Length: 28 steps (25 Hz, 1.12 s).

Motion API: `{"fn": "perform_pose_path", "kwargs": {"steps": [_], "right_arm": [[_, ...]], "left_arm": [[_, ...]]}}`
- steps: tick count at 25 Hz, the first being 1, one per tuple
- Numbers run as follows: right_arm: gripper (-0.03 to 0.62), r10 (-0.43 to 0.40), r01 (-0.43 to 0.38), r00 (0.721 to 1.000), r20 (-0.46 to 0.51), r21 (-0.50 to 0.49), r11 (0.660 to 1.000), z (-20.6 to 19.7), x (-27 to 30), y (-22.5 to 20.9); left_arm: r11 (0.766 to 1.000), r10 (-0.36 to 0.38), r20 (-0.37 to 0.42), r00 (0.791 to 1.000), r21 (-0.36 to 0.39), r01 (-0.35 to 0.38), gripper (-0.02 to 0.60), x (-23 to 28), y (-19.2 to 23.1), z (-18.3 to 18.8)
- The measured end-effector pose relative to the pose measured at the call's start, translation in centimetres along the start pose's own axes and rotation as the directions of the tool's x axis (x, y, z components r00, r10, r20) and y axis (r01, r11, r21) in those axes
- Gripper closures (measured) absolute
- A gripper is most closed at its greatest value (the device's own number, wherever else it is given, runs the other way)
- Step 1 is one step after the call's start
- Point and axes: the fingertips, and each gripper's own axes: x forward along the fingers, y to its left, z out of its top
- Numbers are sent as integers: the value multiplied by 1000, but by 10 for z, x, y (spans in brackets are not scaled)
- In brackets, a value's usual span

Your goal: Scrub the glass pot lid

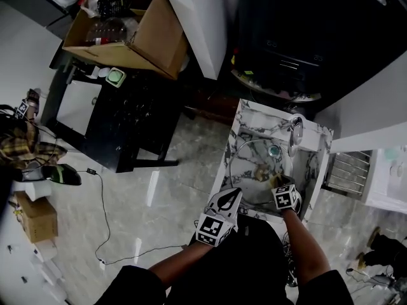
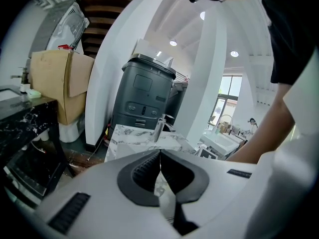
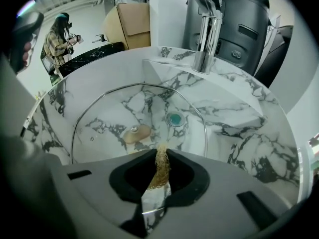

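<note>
- The right gripper (image 3: 160, 153) has its jaws closed on a tan, fibrous scrubber (image 3: 160, 171), which stands pinched upright between the dark pads with its frayed top poking past the tips.
- Just beyond those tips lies the glass pot lid (image 3: 114, 113), flat in the basin of the marble sink (image 3: 249, 133). Its tan knob (image 3: 137, 132) is close in front of the scrubber.
- The round green drain (image 3: 175, 118) shows through the lid's glass, just right of the knob.
- The chrome faucet (image 3: 205, 34) rises from the sink's far ledge, well beyond the lid.
- The left gripper (image 2: 159, 152) has its jaws shut, tips touching, and nothing can be seen caught between them; only marble shows through the gap behind the tips.
- From the head view, the left gripper (image 1: 229, 197) sits at the sink's near left rim beside the lid (image 1: 254, 157), and the right gripper (image 1: 283, 192) is over the lid's near right edge.
- Farther out, an open cardboard box (image 1: 121, 37) rests on a black table (image 1: 127, 126) across the pale tiled floor.
</note>
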Motion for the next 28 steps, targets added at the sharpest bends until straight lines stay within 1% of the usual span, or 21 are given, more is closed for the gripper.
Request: {"fn": "perform_pose_path", "kwargs": {"steps": [5, 10, 16, 20, 25, 28], "right_arm": [[533, 48, -49, 999, -20, -33, 998, 3, 5, 13], [533, 95, -96, 994, -60, -15, 995, 1, 4, 26], [533, 156, -156, 986, -58, -1, 988, 5, 5, 40], [533, 216, -218, 975, -57, -35, 975, 6, 7, 56], [533, 247, -252, 965, -86, -49, 966, 6, 7, 69], [533, 262, -267, 962, -76, -65, 961, 14, 8, 76]], "left_arm": [[1000, 11, -2, 1000, -17, -11, 566, -3, 11, -6], [1000, 16, 8, 1000, -26, -16, 566, -5, 18, -4], [999, 23, 11, 1000, -29, -23, 566, -10, 30, -3], [999, 23, 10, 1000, -28, -22, 566, -12, 37, -3], [1000, 8, 10, 1000, -21, -8, 566, -14, 40, -2], [1000, -1, 1, 1000, -18, 1, 566, -15, 44, -4]]}}
